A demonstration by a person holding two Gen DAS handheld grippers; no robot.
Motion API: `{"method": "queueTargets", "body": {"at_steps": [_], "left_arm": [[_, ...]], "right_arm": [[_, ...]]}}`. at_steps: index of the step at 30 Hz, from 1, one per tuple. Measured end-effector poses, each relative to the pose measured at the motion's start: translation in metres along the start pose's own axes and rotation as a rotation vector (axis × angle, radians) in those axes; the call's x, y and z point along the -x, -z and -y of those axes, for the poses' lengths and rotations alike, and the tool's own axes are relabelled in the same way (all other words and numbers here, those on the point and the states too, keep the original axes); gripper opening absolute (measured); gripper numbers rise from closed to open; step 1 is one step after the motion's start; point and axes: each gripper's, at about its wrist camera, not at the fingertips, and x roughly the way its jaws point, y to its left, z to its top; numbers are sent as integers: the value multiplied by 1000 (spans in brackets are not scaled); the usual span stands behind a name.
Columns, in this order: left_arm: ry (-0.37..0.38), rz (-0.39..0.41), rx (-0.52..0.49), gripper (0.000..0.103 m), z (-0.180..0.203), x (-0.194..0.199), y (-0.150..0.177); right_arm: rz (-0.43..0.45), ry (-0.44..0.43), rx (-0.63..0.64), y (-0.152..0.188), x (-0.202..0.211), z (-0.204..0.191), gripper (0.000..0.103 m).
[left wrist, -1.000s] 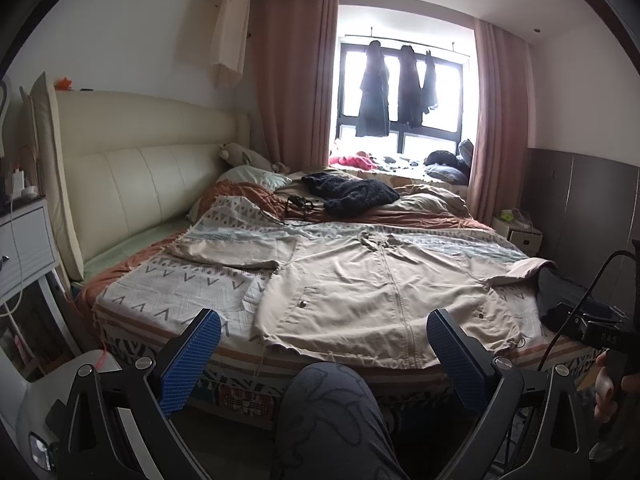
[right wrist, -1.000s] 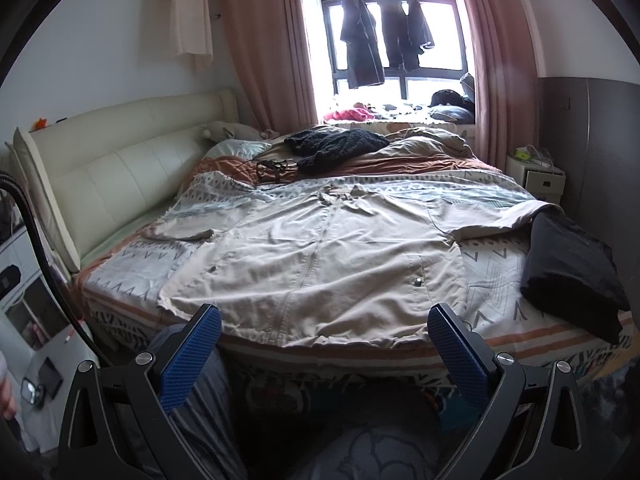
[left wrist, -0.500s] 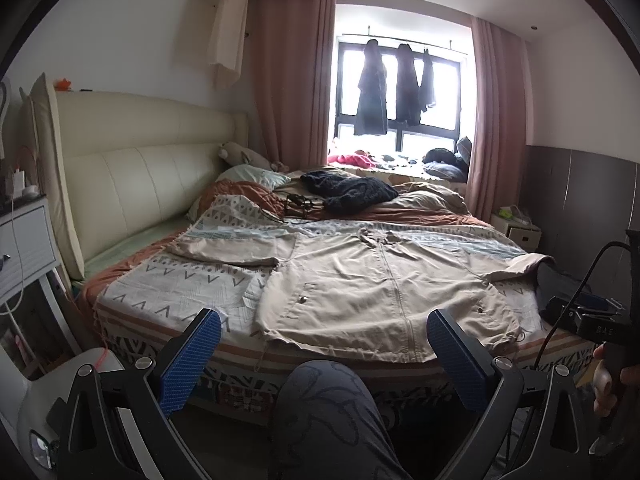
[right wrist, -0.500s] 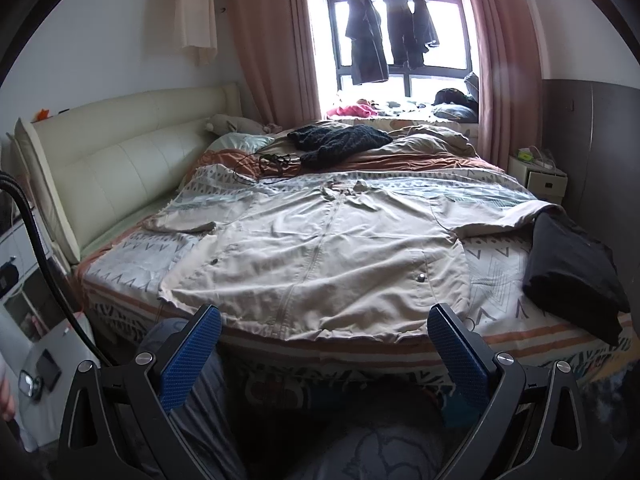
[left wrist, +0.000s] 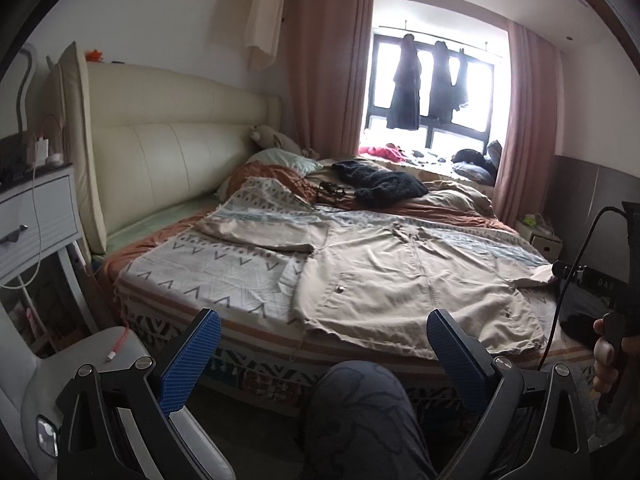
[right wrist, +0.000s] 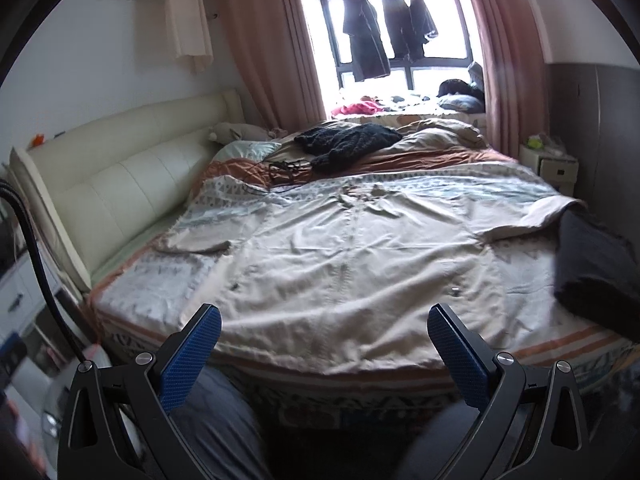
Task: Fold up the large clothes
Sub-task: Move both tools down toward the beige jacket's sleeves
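Note:
A large beige jacket [left wrist: 404,276] lies spread flat, front up, on the patterned bedspread [left wrist: 208,268], sleeves out to both sides, hem at the bed's near edge. It also shows in the right wrist view [right wrist: 352,264]. My left gripper [left wrist: 324,344] is open and empty, held back from the bed's near edge, left of the jacket's middle. My right gripper [right wrist: 324,340] is open and empty, just short of the jacket's hem.
A folded black garment [right wrist: 596,272] lies on the bed's right side by the jacket's sleeve. A dark knit [right wrist: 348,140] and cables lie further back. A white nightstand [left wrist: 36,220] stands at left, a cream headboard [left wrist: 160,168] behind. The person's knee [left wrist: 356,412] is below.
Both grippers have swung slightly: the left view now shows more of the nightstand side, and the right gripper has moved closer to the jacket's hem. The jacket has not moved.

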Motion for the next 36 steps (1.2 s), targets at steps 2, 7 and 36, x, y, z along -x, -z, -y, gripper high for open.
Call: {"method": "queueTargets", "body": {"at_steps": [2,7,36], "left_arm": [[-8,-2,26,103,-8,-3,2],[-49,-16,51,103,-21,-20,-6],[-228,-190,192,95,-126,-239,-89]], "right_arm": [[3,-15,-10,-2,-9,-7,103],[-30,-73,-22,-13,-32,-15,103],[-117,-97,83,-127,-235,-39,103]]}}
